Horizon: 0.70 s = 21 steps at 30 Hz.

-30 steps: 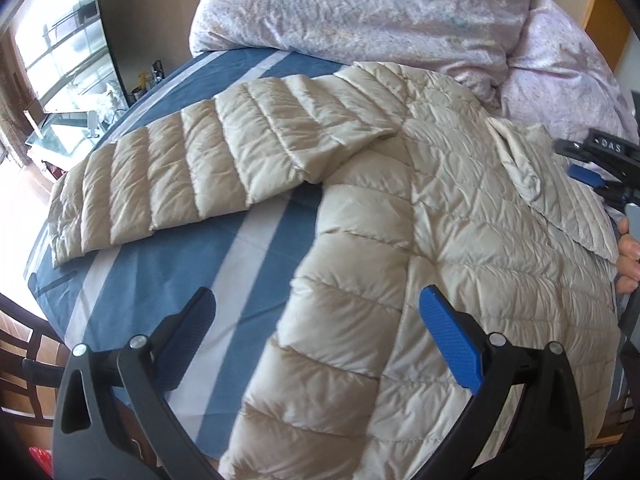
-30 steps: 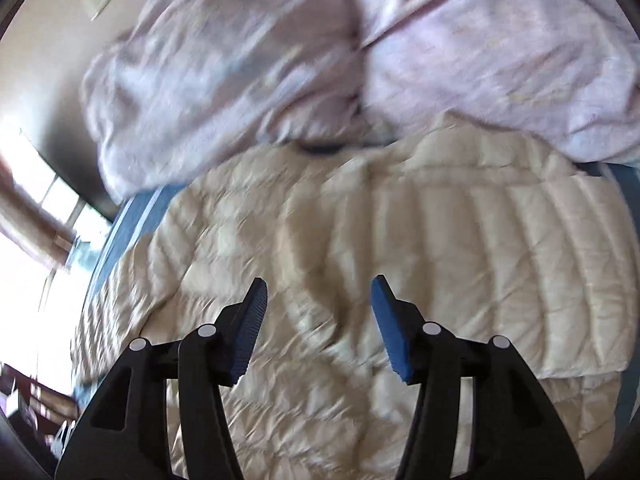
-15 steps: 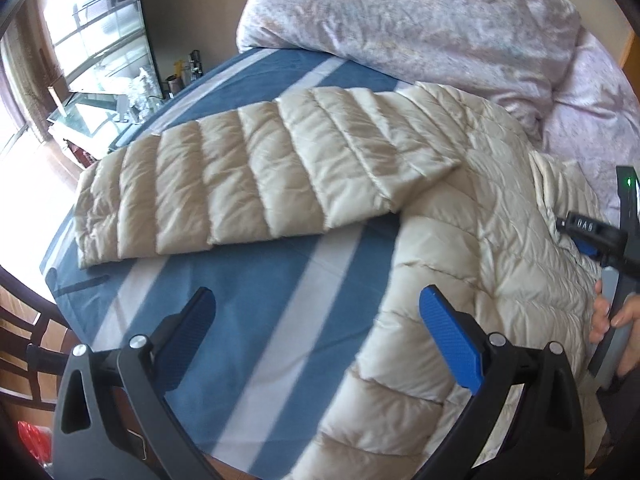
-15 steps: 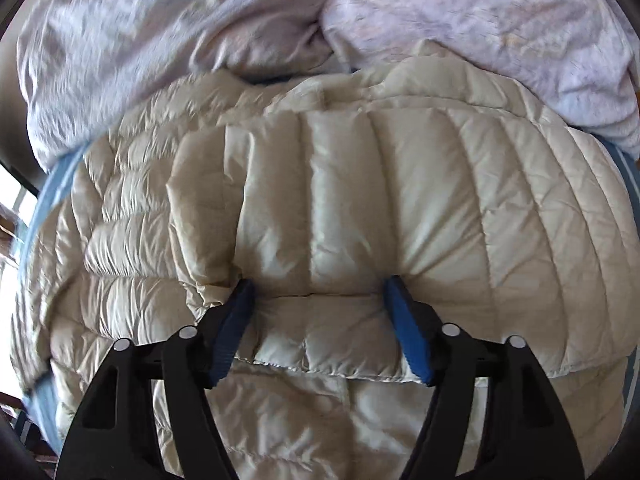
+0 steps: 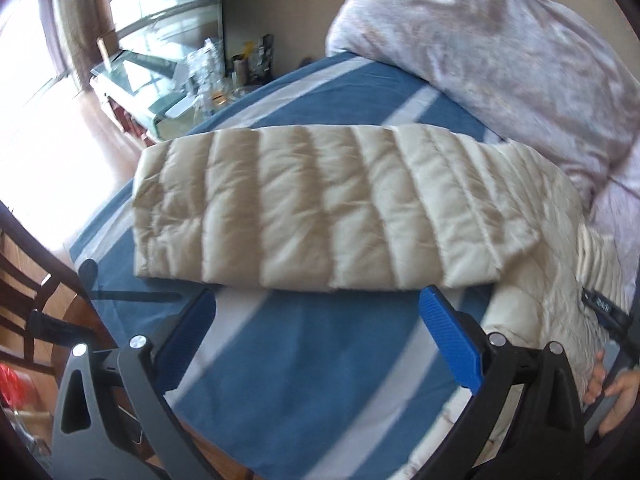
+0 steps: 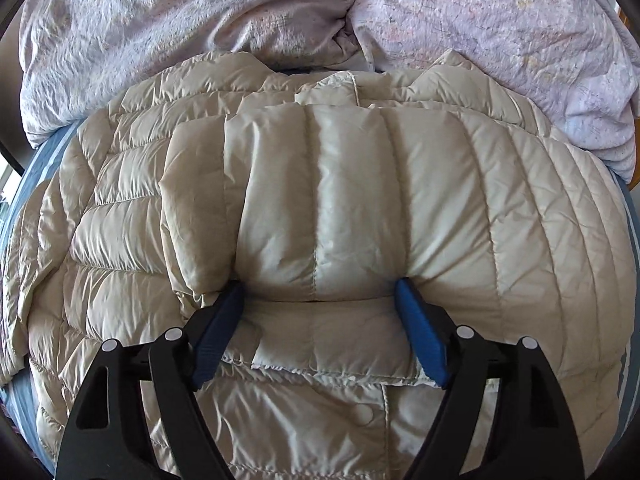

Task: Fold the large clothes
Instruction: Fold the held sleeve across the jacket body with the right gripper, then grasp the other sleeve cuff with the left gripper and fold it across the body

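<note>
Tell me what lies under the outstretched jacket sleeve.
Under the sleeve lies the blue-and-white striped bedcover, visible all around it. The part of the bedcover beneath the sleeve is hidden.

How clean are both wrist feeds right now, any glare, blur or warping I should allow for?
Left wrist: the window is blown out white, the outstretched sleeve looks slightly smeared, and the striped sheet bows with the fisheye. Right wrist: evenly lit and sharp, soft shadows in the quilting of the folded sleeve, and the jacket bulges at the edges.
</note>
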Motion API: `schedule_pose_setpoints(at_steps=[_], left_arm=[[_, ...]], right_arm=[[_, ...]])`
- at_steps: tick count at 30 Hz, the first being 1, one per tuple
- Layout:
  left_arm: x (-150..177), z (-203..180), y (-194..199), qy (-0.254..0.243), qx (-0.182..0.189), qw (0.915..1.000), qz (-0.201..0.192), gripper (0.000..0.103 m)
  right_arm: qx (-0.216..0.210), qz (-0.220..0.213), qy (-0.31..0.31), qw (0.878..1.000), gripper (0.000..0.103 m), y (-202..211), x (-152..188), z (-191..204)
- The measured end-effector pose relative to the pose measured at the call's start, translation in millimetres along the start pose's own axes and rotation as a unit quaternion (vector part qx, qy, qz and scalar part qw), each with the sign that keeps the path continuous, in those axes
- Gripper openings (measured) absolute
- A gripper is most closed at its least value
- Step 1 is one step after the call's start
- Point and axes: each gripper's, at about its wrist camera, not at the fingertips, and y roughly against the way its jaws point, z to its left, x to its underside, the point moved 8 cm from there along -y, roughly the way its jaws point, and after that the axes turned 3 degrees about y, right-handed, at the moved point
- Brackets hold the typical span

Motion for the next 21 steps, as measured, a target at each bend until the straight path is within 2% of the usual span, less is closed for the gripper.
schedule_pose_setpoints(at_steps=[4, 11, 14, 16, 18, 20, 21], left_arm=[[-14, 27, -9, 0.024, -0.015, 0.9996, 0.004, 0.101], [-33, 81, -24, 0.055, -0.068, 0.9962, 0.007, 0.101], [-29, 97, -35, 0.085, -0.060, 0.9941, 0.029, 0.090], [-23, 103, -43, 0.105, -0.053, 0.9921, 0.045, 0.079], [-22, 103, -42, 0.105, -0.054, 0.9924, 0.035, 0.074], [-21, 102, -41, 0.105, -0.056, 0.9923, 0.033, 0.062], [-21, 100, -39, 0.106, -0.052, 0.9925, 0.031, 0.049]], right_arm=[[0.000, 0.002, -0.001, 1.000, 0.081, -2, -4, 0], [-0.002, 0.006, 0.002, 1.000, 0.082, -3, -6, 1], [-0.004, 0.005, 0.005, 1.000, 0.082, -3, -6, 1], [-0.005, 0.004, 0.007, 1.000, 0.082, -2, -4, 1], [-0.006, 0.002, 0.009, 1.000, 0.082, -2, -3, 1], [-0.006, 0.001, 0.009, 1.000, 0.082, -2, -2, 1], [-0.007, 0.001, 0.010, 1.000, 0.082, -2, -2, 1]])
